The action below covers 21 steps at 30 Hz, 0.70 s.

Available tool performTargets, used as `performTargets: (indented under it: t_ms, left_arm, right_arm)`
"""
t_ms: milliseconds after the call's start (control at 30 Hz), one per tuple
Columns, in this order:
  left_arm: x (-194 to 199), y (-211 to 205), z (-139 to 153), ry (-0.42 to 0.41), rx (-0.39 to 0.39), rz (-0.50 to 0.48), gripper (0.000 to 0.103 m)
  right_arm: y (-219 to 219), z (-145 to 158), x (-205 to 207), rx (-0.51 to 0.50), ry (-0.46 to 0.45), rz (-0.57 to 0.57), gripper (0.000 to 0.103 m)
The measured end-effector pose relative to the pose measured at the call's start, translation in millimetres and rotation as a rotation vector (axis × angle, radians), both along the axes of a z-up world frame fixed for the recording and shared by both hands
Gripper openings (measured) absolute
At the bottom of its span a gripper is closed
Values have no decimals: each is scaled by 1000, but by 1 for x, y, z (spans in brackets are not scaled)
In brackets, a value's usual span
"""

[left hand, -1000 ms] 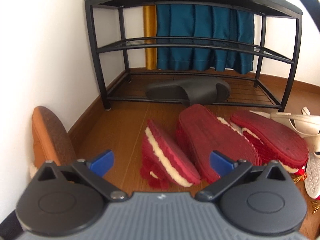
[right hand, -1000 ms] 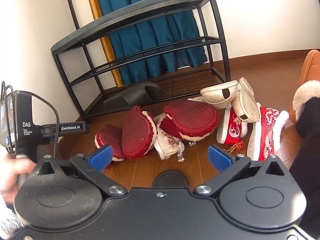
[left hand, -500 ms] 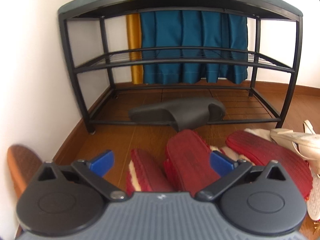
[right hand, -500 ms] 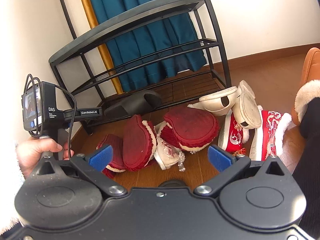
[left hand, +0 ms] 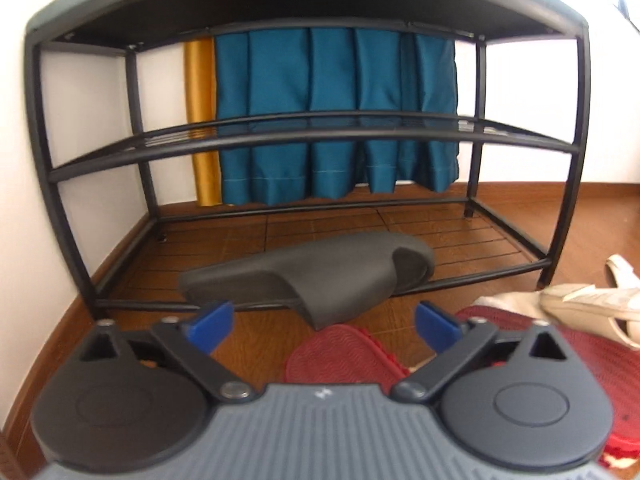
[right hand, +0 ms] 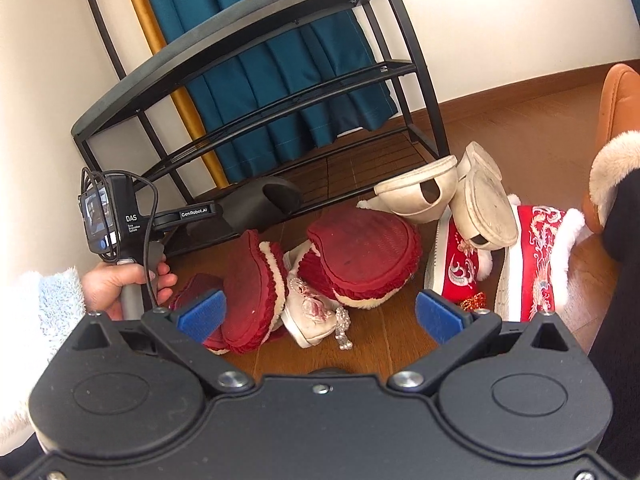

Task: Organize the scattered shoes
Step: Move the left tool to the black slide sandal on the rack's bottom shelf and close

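Observation:
A dark grey slide sandal (left hand: 316, 276) lies across the front rail of the black shoe rack's (left hand: 308, 144) bottom shelf, half on the floor. My left gripper (left hand: 323, 322) is open just in front of it, nothing between its blue pads. In the right wrist view the same sandal (right hand: 264, 198) shows beside the hand-held left gripper (right hand: 188, 213). Red fleece slippers (right hand: 360, 256) lie sole-up on the floor, with cream shoes (right hand: 424, 196) and red embroidered shoes (right hand: 536, 256) to the right. My right gripper (right hand: 320, 314) is open above the pile, holding nothing.
The rack stands in a corner against white walls, with a blue curtain (left hand: 332, 112) and a gold one (left hand: 202, 120) behind it. Its middle shelf holds nothing. An orange fur-lined boot (right hand: 616, 128) stands at far right. A person's hand (right hand: 120, 284) in a fluffy sleeve grips the left tool.
My left gripper has moved forward and lower toward the rack, so the grey sandal looms larger and the red slippers slip under the body. The right gripper has edged closer to the pile.

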<state>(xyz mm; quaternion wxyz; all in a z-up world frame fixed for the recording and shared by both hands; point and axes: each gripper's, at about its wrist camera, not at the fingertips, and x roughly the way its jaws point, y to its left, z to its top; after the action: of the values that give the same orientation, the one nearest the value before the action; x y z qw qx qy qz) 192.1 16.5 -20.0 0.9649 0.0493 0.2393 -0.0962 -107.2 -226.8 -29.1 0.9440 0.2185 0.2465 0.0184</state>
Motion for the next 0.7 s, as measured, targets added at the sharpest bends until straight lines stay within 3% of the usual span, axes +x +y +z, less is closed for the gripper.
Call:
performTargets:
  t_ms: [233,700]
  left_arm:
    - [34,6,-11,51,-84,27,89]
    - [73,5,-32,81,-55,62,89]
  right_arm:
    - [-2,-14,9,41,32,3,103]
    - [-4,-37,23,104,73,8,103]
